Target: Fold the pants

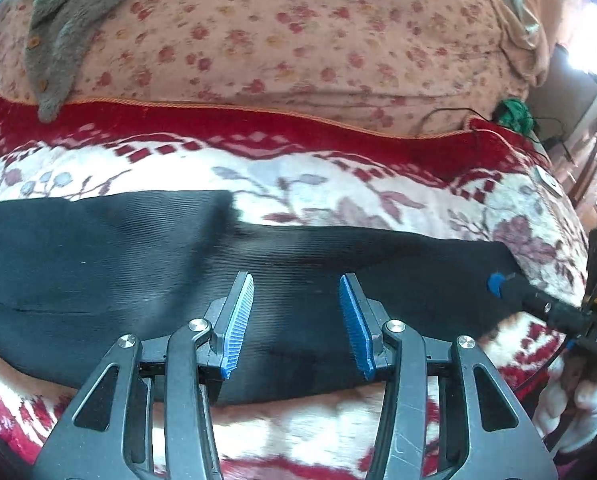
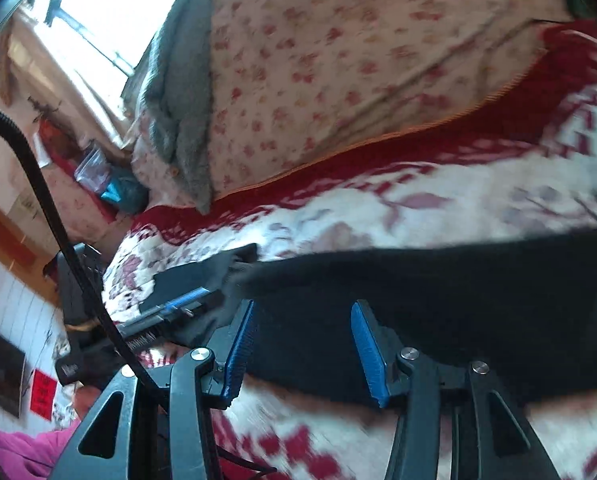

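Black pants (image 1: 138, 272) lie flat across my bed's floral blanket (image 1: 338, 184). My left hand-held gripper (image 1: 296, 292) and right hand-held gripper (image 2: 302, 320) are both spread above them, pinching nothing.

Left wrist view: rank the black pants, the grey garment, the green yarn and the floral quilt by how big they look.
1. floral quilt, filling the top of the picture
2. black pants, close behind; nearer the camera, so this order is unsure
3. grey garment
4. green yarn, smallest
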Tool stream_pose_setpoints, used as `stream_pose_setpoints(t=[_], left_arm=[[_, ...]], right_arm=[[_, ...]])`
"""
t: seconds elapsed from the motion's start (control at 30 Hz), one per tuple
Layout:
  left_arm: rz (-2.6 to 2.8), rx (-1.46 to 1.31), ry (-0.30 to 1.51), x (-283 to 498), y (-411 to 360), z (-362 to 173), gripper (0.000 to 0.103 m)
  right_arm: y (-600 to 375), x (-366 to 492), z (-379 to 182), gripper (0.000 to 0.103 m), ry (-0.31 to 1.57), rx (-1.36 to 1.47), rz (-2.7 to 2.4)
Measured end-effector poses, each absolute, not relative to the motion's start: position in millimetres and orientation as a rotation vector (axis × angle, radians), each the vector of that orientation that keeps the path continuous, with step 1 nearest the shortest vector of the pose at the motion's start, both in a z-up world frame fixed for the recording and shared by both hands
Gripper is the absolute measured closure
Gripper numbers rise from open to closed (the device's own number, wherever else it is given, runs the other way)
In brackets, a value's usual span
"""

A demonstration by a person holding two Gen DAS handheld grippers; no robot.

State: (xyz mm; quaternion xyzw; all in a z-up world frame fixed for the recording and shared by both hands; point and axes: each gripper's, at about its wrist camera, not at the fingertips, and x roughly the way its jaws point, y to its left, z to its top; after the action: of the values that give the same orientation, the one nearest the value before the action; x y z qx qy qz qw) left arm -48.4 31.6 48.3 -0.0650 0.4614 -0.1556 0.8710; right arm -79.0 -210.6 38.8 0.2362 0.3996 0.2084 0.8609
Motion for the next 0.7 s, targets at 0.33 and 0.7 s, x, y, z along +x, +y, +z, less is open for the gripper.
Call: stream_pose_setpoints(t=[0.33, 0.7], left_arm=[[-0.463, -0.121, 0.999, -51, -20, 56, 0.058], [-0.604, -0.099, 1.058, -34, -81, 53, 0.058]], right_arm=[[-281, -141, 19, 0.054, 0.856, 0.601, 0.235], [-324, -151, -5, 0.051, 0.899, 0.735, 0.114]])
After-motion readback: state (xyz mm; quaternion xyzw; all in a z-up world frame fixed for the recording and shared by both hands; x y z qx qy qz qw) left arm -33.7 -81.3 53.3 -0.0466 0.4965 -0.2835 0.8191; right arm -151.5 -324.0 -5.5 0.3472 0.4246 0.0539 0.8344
